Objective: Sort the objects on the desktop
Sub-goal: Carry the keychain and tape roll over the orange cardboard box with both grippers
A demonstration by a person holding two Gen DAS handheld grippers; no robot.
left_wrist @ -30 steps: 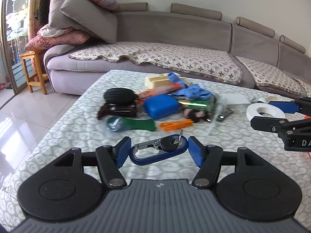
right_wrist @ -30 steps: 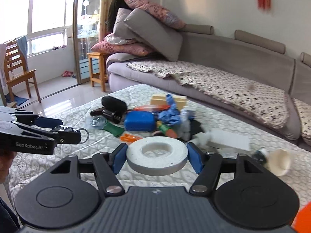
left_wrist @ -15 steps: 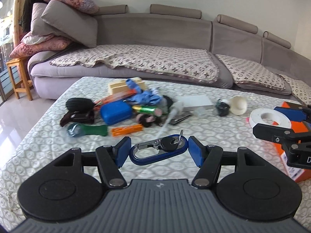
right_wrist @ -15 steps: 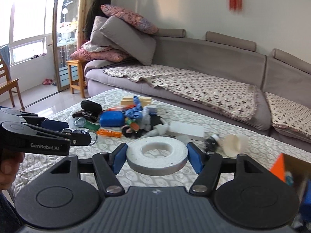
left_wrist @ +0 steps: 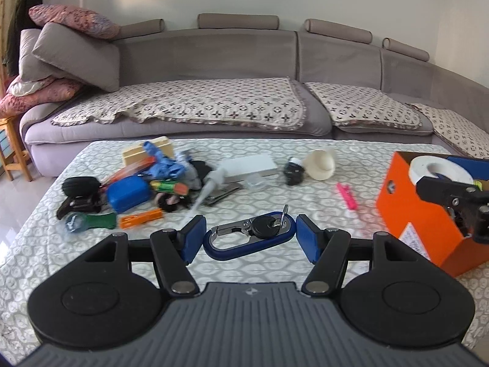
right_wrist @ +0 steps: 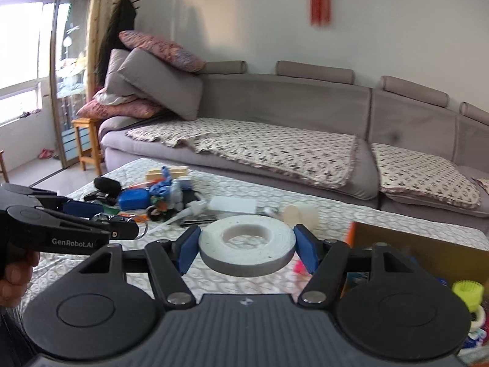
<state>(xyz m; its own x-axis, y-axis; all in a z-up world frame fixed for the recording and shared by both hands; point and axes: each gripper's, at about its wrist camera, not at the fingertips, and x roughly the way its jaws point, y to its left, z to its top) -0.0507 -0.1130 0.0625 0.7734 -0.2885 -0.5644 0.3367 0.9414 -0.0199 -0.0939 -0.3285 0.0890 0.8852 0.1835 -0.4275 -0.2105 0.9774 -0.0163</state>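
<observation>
My left gripper is shut on a blue carabiner keychain with a black key, held above the table. My right gripper is shut on a white tape roll and holds it at the near left edge of the orange box. In the left wrist view the tape roll hangs over the orange box at the right. The left gripper also shows at the left of the right wrist view. A pile of mixed objects lies at the table's far left.
A white cup, a black cap, a white flat box and a pink clip lie mid-table. The orange box holds a yellow item and other things. A grey sofa runs behind the patterned table.
Both grippers have swung right with their loads. The pile has slid left in view, and the orange box has come in; the tape roll now hangs over it.
</observation>
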